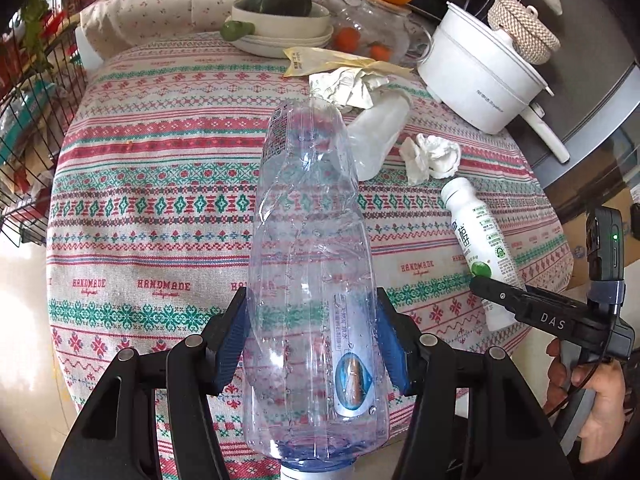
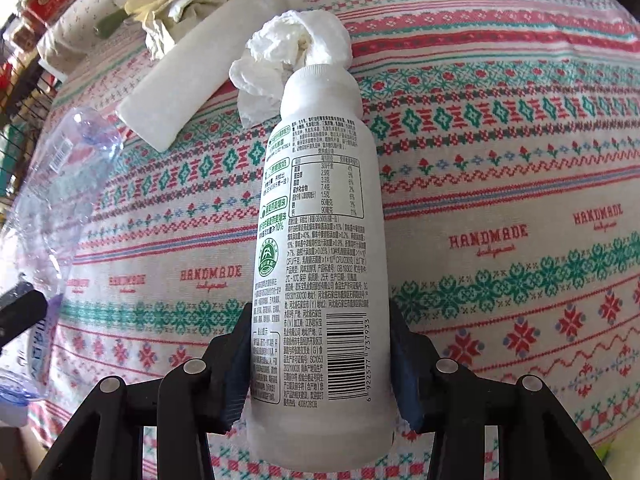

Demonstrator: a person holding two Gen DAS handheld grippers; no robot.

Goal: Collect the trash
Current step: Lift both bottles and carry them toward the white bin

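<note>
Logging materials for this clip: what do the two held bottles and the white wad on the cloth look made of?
Clear bottle: thin transparent plastic, glossy, dented and creased. White bottle: opaque plastic, probably, matte, with printed text and a barcode. White wad: crumpled tissue or paper napkin by its soft folds; which one is unclear.

I see bright, soft daylight in both views. The floor point(image 1: 16, 280) at 9 o'clock is washed out. Edges bend strongly, corners go black, shadows are faint.

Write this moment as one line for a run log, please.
left gripper: shut on clear water bottle | right gripper: shut on white drink bottle | left on table: crumpled tissue
</note>
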